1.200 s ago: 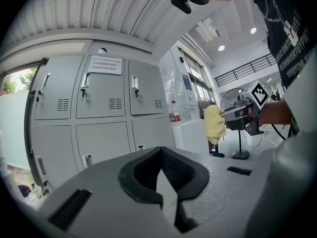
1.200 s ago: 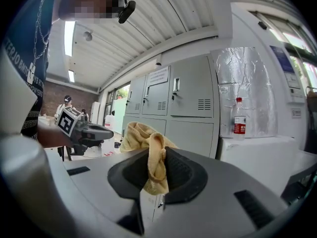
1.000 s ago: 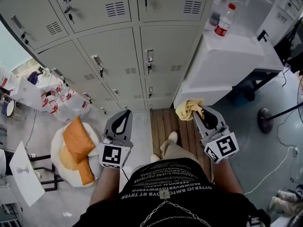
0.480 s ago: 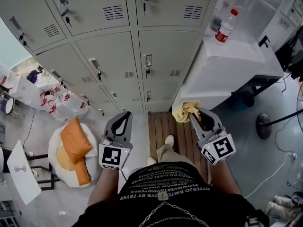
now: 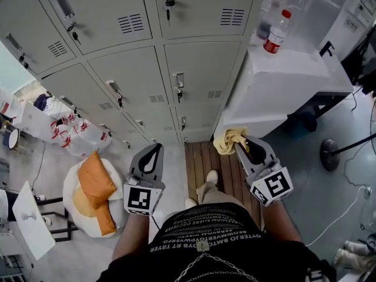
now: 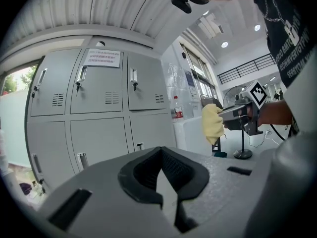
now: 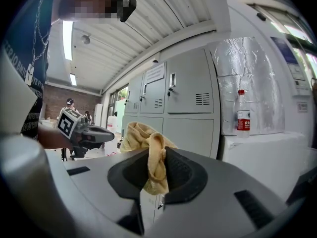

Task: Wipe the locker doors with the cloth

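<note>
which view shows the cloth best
Right gripper view: the yellow cloth sits close up, pinched in the right tongs. The head view shows it bunched at their tips; the left gripper view shows it small.

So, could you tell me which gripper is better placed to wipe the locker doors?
The right gripper: its jaws are shut on the yellow cloth, pointing toward the locker doors. The left gripper is shut and empty.

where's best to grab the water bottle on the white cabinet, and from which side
Probably around the straight middle of the water bottle, at the red label, coming in level from the open front of the white cabinet: it stands upright, and its neck tapers to the cap.
</note>
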The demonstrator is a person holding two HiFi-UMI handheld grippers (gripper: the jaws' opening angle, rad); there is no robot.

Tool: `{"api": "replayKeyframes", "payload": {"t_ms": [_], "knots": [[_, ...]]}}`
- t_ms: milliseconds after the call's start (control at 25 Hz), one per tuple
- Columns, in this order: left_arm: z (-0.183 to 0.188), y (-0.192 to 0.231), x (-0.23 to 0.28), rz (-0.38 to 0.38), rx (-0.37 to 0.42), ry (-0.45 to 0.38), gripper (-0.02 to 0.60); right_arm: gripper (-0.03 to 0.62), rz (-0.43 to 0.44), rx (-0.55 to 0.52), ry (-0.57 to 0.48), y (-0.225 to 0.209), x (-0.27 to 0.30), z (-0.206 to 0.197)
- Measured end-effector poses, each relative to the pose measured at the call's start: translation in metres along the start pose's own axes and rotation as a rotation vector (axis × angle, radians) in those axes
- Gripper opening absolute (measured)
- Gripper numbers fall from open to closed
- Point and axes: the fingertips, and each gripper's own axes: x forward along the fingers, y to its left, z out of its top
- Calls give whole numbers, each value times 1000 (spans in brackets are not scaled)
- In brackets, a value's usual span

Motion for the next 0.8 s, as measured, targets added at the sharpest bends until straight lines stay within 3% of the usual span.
{"api": "replayKeyframes", "payload": {"t_ms": [480,800], "knots": [[-8,5,28,6,-9,26,5,55,10,6,20,-27,18,-8],[-14,21,46,34,-21,42,5,55,62,-5,28,-38,51,-7]]}}
